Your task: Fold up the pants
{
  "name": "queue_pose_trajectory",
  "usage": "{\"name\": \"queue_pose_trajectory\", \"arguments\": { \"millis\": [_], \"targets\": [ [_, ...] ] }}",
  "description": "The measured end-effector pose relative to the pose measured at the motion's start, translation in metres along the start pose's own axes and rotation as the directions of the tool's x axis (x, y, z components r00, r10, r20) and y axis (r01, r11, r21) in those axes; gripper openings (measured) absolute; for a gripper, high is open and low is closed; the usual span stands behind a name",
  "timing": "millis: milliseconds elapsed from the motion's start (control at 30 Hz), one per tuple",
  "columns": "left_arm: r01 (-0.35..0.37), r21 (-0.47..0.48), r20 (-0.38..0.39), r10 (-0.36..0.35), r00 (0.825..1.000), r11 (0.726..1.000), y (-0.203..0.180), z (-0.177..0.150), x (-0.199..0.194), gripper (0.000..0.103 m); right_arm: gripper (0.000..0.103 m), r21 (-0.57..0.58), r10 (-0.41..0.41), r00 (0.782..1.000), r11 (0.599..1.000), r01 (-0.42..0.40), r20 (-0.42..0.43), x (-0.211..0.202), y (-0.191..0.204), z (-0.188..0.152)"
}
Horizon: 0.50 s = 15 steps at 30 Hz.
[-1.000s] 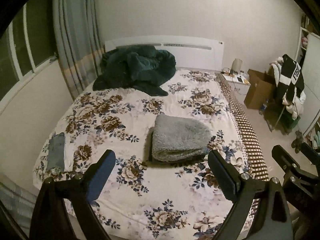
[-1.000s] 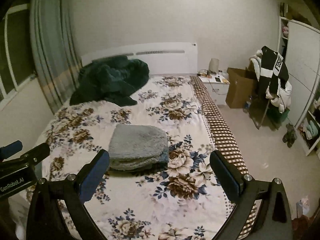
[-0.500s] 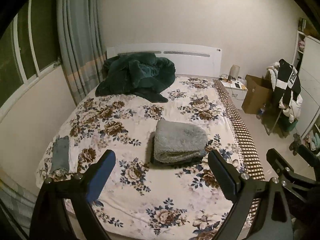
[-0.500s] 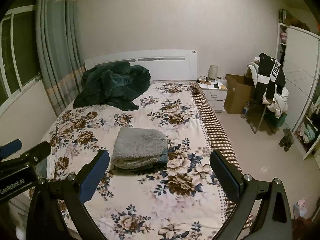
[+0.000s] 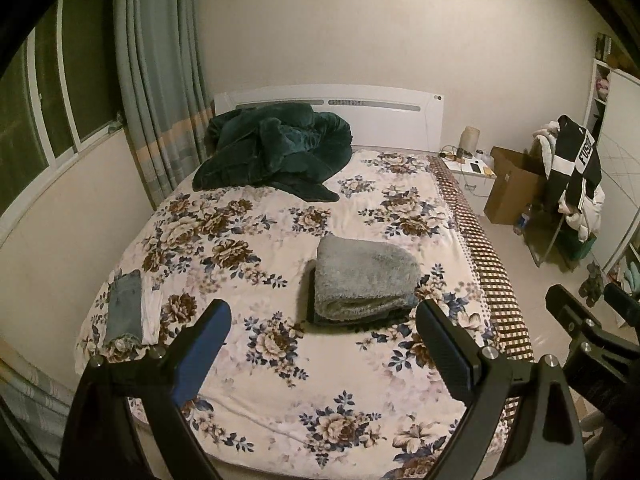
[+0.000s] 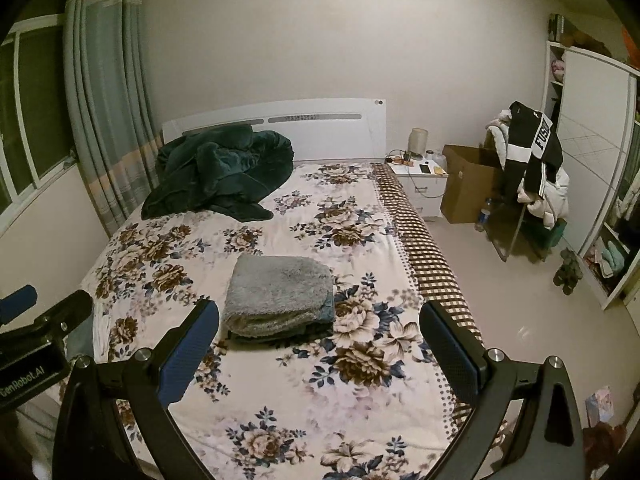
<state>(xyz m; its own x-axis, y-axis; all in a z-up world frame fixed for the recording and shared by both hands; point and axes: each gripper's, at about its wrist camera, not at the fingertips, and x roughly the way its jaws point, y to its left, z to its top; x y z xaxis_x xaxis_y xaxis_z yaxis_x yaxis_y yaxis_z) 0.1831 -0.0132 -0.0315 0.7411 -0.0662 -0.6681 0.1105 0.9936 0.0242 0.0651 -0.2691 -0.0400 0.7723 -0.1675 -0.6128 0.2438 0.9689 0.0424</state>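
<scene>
Fuzzy grey pants (image 5: pixel 362 276) lie folded in a neat thick bundle on the floral bedspread (image 5: pixel 248 240), right of the bed's middle; they also show in the right wrist view (image 6: pixel 278 294). My left gripper (image 5: pixel 320 332) is open and empty, held back above the foot of the bed, well short of the bundle. My right gripper (image 6: pixel 318 336) is open and empty too, also back from the bundle. Each gripper shows at the edge of the other's view.
A dark green blanket (image 5: pixel 276 152) is heaped by the white headboard. A small grey-blue folded cloth (image 5: pixel 125 306) lies at the bed's left edge. A nightstand (image 6: pixel 422 178), cardboard box (image 6: pixel 468 184) and chair draped with clothes (image 6: pixel 534 168) stand right of the bed.
Both grippers have drawn back and up from the bed, so more of the room and wall shows. The folded pants have not moved. Both stay open.
</scene>
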Motion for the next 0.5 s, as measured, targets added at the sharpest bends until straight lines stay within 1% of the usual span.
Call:
{"name": "queue_pose_trajectory", "arguments": {
  "millis": [500],
  "targets": [
    [-0.025, 0.005, 0.005, 0.025, 1.0, 1.0, -0.0007, -0.0058, -0.0091, 0.094, 0.102, -0.021, 0.032, 0.999, 0.999, -0.032, -0.024, 0.0001, 0.0014, -0.001]
  ]
}}
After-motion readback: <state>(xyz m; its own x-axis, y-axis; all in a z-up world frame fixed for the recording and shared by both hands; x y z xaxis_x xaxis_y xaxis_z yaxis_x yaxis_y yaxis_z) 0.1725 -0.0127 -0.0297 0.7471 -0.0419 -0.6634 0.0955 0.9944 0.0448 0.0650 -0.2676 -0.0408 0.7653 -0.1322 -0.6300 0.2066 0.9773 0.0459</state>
